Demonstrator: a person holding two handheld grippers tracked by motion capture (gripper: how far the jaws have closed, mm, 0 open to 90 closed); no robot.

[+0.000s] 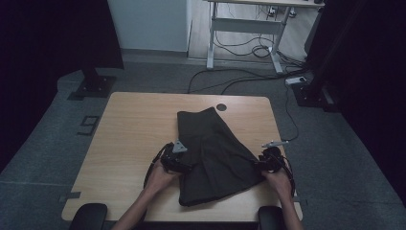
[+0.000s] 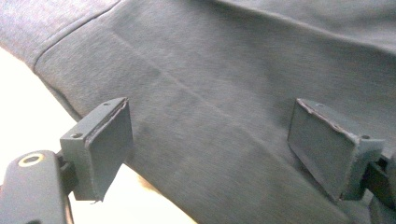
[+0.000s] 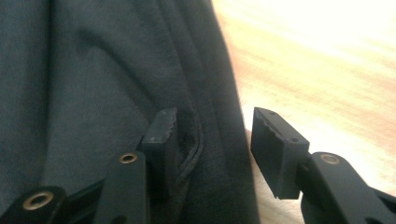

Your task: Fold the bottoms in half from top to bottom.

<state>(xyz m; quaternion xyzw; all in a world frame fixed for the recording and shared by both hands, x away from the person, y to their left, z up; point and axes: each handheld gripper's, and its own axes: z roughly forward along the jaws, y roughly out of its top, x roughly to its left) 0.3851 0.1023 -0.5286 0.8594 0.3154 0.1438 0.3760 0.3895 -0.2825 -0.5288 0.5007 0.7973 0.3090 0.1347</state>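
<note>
Dark grey fabric: a skirt (image 1: 215, 153) lies flat on the table, both grippers at its edges.
Left gripper (image 1: 176, 160): at the skirt's left edge, about mid-length; grey three-cornered plate on top; held by the left hand (image 1: 160, 178).
Left gripper state: jaws spread wide in the left gripper view (image 2: 210, 149), nothing between them; the skirt (image 2: 224, 93) lies flat beyond them, its edge running diagonally past the left jaw, with pale table (image 2: 23, 107) beside it.
Right gripper (image 1: 269, 159): at the skirt's lower right corner, held by the right hand (image 1: 279, 179).
Right gripper state: jaws apart in the right gripper view (image 3: 212, 135); the left jaw rests on the skirt (image 3: 93, 84) by a small fold of hem, the right jaw sits over bare wood (image 3: 317, 70); not clamped on the cloth.
Skirt position: centre of the table, slightly right of middle, reaching from near the far edge to close to the near edge.
Skirt long axis: runs far to near, tilted a little toward the near right.
Skirt direction: narrow waistband end points away from the person, toward the round cable hole (image 1: 221, 107); wide flared hem is at the near side.
Skirt surface: a few long folds fan out from the waist toward the hem.
Table (image 1: 129, 129): light wood, rectangular.
Surroundings: grey carpet floor (image 1: 43, 148), a white desk frame (image 1: 249, 28) and loose cables (image 1: 239, 79) beyond the table, dark panels on both sides.
</note>
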